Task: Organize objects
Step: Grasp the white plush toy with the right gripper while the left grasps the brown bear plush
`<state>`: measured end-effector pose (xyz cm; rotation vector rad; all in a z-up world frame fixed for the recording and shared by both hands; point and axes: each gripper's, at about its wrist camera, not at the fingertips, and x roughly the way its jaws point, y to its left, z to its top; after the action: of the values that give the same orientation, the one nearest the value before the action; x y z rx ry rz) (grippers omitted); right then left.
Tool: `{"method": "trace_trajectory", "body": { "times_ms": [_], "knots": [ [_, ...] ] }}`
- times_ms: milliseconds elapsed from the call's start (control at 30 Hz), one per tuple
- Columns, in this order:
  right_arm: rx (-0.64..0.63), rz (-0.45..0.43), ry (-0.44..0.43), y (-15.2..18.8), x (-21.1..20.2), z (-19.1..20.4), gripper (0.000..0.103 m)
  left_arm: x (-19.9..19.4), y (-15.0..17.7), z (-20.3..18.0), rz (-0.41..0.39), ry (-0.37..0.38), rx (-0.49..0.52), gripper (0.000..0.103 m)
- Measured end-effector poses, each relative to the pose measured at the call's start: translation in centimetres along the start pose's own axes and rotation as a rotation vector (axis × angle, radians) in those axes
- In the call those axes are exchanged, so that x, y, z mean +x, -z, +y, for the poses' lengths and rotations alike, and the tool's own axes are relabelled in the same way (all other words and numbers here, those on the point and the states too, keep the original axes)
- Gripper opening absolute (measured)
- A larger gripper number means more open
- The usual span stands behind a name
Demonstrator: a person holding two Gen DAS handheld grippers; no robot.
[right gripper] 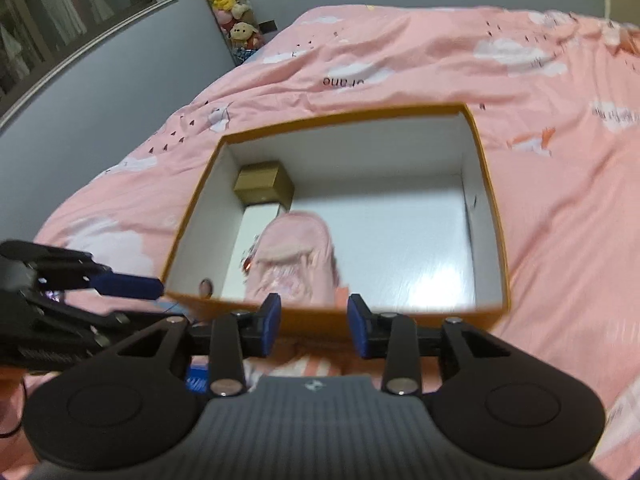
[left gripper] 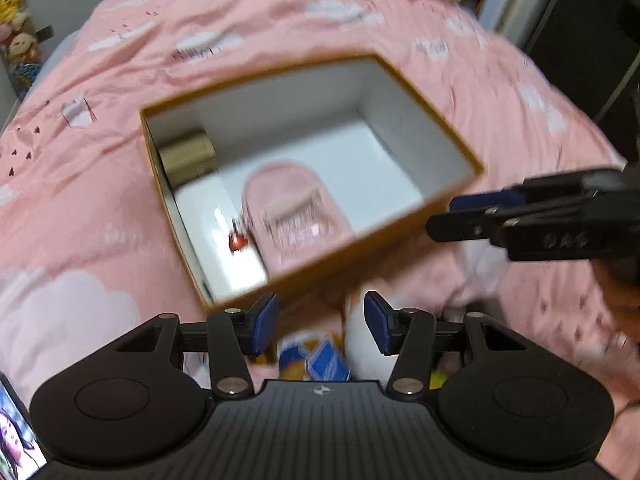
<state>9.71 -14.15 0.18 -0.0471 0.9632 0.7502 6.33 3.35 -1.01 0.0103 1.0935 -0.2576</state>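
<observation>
An open orange box (left gripper: 260, 80) (right gripper: 340, 118) with a white inside sits on the pink bedcover. In it lie a pink pouch (left gripper: 292, 216) (right gripper: 296, 256), a small gold box (left gripper: 188, 156) (right gripper: 262, 182) and a white flat box (left gripper: 224, 240) (right gripper: 256, 224) along its left wall. My left gripper (left gripper: 322, 316) hovers just outside the box's near corner, open, with nothing between its blue pads. My right gripper (right gripper: 314, 316) (left gripper: 460, 216) hangs over the near wall, open and empty. The left gripper (right gripper: 132, 284) also shows at the left of the right wrist view.
Loose items lie on the bedcover under my left gripper: a blue packet (left gripper: 326, 364) and a white object (left gripper: 360, 344). A lit phone screen (left gripper: 16, 440) is at the bottom left. Plush toys (right gripper: 232, 8) stand against the far wall. The pink bedcover (right gripper: 560, 200) spreads around the box.
</observation>
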Motion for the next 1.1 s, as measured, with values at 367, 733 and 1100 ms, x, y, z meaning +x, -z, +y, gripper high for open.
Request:
{"method": "trace_trajectory", "body": {
  "times_ms": [367,733,1100],
  "knots": [
    [0.096,0.197,-0.04,5.2,4.1,-0.1,0.059,4.2,2.5,-1.7,0.179,-0.035,0.176,0.062],
    [0.105,0.319,-0.097,5.6,7.9,0.1,0.07,6.2,2.4,-2.0,0.302,-0.04,0.24,0.061],
    [0.105,0.357,-0.109,6.3,9.5,0.1,0.068,5.6,4.3,-1.9,0.244,-0.071,0.149,0.056]
  ]
}}
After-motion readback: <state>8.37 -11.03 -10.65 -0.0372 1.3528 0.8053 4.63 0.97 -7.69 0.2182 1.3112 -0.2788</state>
